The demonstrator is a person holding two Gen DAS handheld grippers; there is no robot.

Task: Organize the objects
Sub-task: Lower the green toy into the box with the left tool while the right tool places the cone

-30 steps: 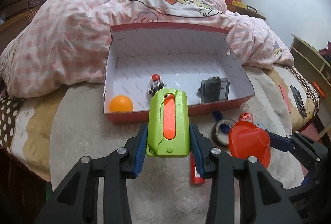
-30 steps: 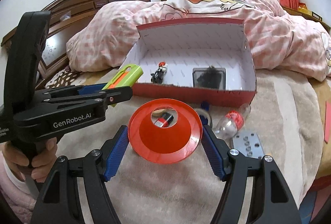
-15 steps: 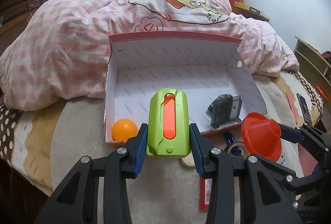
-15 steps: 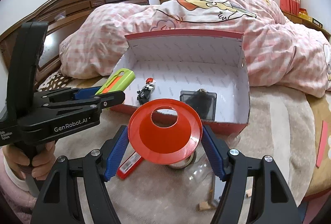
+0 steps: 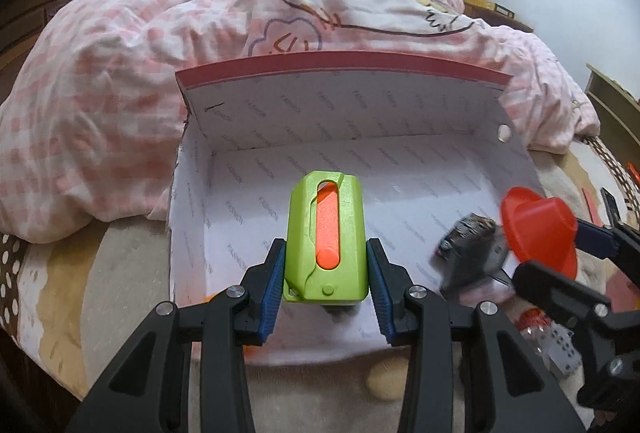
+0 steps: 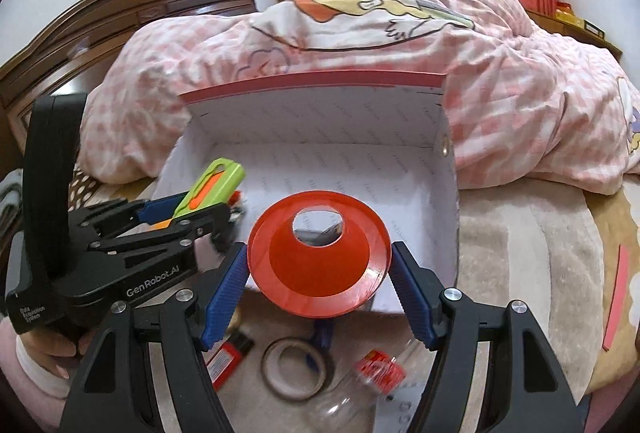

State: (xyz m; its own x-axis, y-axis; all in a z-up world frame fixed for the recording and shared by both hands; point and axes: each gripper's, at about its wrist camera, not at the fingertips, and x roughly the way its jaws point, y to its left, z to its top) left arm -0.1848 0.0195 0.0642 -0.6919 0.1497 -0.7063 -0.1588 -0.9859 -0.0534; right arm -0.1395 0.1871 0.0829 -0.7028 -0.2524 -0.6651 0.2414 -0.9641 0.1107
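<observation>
A red-rimmed cardboard box [image 5: 340, 67] with a white inside lies open on the bed. My left gripper [image 5: 326, 271] is shut on a green toy with an orange slider [image 5: 326, 241] and holds it over the box's front left part. My right gripper [image 6: 318, 277] is shut on a red cone [image 6: 320, 265], held above the box's front wall [image 6: 454, 217]; the same cone [image 5: 536, 229] shows at the right in the left wrist view. A dark framed object [image 5: 470, 257] lies inside the box at the right. The orange ball and the small figure are hidden behind the grippers.
On the beige blanket in front of the box lie a tape roll [image 6: 296, 367], a red flat piece [image 6: 228, 355], a clear bottle with a red label [image 6: 372, 377] and a grey block [image 5: 564, 351]. A pink checked duvet [image 5: 100, 93] is heaped behind the box. A person's hand [image 6: 44, 353] holds the left gripper.
Both grippers moved forward with their loads, from in front of the box to over its front part. The loose things on the blanket slid below the fingers.
</observation>
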